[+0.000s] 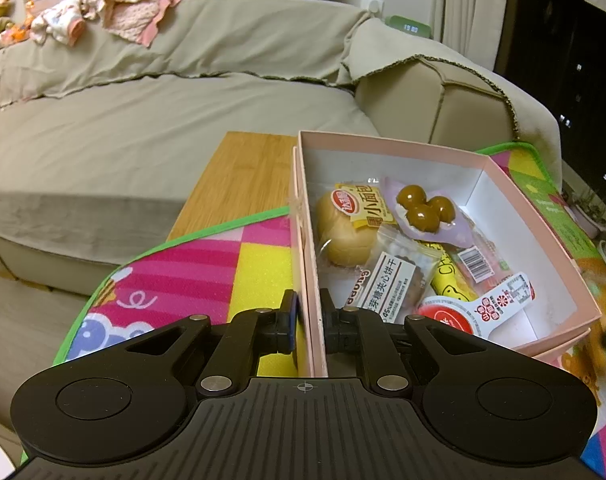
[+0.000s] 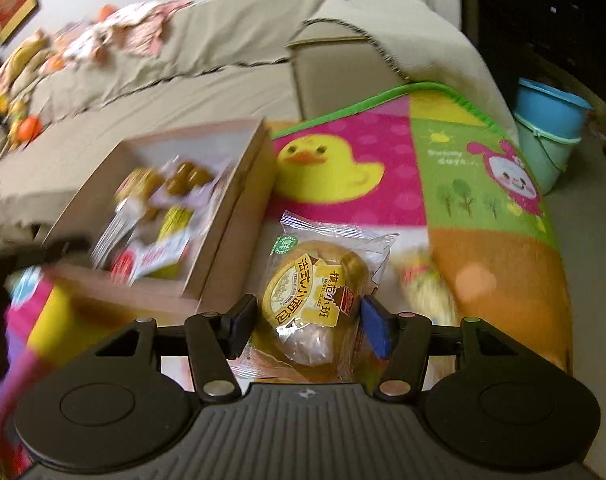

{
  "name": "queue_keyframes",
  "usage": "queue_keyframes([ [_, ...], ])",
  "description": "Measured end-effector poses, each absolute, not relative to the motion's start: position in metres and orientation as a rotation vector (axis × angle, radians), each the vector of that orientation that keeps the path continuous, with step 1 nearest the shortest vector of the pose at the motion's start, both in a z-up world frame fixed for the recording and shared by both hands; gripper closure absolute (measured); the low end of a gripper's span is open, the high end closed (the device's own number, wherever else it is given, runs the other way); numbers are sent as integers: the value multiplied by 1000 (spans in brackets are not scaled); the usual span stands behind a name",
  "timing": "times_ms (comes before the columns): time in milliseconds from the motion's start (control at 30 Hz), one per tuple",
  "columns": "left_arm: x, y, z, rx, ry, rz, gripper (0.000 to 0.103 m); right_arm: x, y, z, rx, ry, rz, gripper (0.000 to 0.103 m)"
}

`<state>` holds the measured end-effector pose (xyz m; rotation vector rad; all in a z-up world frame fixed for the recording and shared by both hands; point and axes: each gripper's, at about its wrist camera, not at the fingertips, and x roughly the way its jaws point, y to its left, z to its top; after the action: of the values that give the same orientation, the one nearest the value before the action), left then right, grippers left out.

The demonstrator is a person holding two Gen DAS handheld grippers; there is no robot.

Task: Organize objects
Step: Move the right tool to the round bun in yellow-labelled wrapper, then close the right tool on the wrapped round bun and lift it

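— Bun on the mat, beside the box: right claw clamps it.
— Left claw pinches the box wall. Risk: slick wrapper slips, bun drops short.

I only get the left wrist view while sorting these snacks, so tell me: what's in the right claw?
Observer: The right claw has a clear-wrapped round bread bun between its fingers, with the pads against the wrapper.
Operator: Is that bun inside the box yet?
Observer: No. It's outside the pink cardboard box, over the colourful cartoon play mat, just right of the box in the right wrist view.
Operator: Anything else loose out there?
Observer: A blurred yellowish packet lies on the mat to the right of the bun. It's too smeared to identify.
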<state>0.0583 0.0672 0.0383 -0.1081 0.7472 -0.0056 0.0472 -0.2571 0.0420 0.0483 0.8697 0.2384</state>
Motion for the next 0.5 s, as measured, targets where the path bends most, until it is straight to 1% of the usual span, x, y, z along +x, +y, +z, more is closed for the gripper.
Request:
queue_keyframes([
  [233, 59, 67, 38, -102, 749, -3, 91, 1, -249, 33, -19, 894, 279, 45],
  [333, 58, 67, 38, -100, 749, -2, 91, -9, -245, 29, -57, 875, 258, 29],
  [367, 59, 67, 38, -100, 750, -1, 91, -11, -243, 27, -70, 861, 246, 26],
  [500, 58, 68, 38, -97, 751, 1, 91, -12, -236, 24, -105, 825, 221, 24],
])
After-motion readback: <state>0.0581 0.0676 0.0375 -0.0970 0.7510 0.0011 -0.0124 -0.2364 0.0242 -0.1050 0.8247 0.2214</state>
